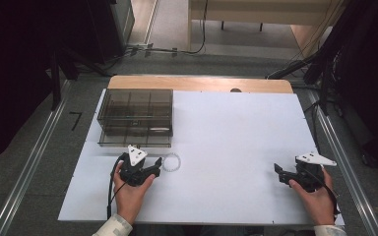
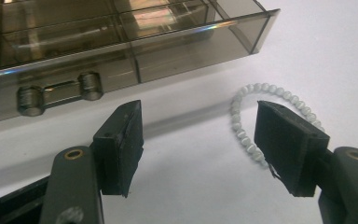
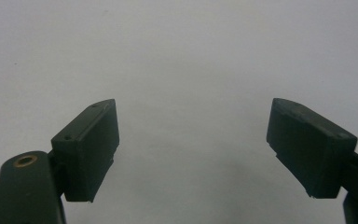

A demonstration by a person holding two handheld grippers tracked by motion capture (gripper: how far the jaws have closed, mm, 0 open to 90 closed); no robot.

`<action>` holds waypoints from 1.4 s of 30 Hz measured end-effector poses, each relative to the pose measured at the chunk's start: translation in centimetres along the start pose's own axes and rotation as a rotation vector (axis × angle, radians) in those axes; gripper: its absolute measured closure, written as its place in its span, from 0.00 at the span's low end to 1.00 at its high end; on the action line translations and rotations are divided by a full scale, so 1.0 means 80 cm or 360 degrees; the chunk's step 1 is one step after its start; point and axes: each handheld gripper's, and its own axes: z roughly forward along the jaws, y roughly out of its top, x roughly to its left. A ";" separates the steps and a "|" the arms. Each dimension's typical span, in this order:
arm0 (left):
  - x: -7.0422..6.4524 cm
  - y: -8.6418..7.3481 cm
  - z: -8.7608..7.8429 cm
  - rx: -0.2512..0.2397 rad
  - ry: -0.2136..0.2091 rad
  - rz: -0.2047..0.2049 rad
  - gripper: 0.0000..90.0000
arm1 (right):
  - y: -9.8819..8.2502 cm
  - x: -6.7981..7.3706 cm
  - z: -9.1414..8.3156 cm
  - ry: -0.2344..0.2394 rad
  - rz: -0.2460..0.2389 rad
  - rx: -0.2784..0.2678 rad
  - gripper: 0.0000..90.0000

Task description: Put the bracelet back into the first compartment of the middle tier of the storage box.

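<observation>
Reaching with wide jaws, your left gripper [image 2: 198, 140] has not yet grasped the bracelet [image 2: 261, 119] beside the box [image 2: 121, 42]; your right gripper [image 3: 193, 144] waits wide, empty.

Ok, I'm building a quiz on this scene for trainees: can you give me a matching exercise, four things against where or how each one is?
Things:
1. bead bracelet
2. compartment box
3. left tongs
4. right tongs

Places or states:
A. smoky and see-through, at the far left of the white table
B. open, over bare table at the right
C. lying flat in a ring, in front of the box
D. open, right beside the beads

Pairs: 1-C, 2-A, 3-D, 4-B
</observation>
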 end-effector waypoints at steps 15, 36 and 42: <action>-0.007 0.002 0.008 0.0016 -0.0017 0.0011 0.36 | 0.000 0.000 0.000 0.0002 -0.0001 0.0002 0.17; -0.014 0.000 0.021 0.0107 -0.0008 0.0088 0.43 | 0.000 0.000 0.000 0.0002 0.0001 0.0005 0.17; -0.015 -0.001 0.024 0.0128 -0.0009 0.0094 0.48 | 0.000 -0.001 0.001 0.0005 -0.0006 0.0003 0.17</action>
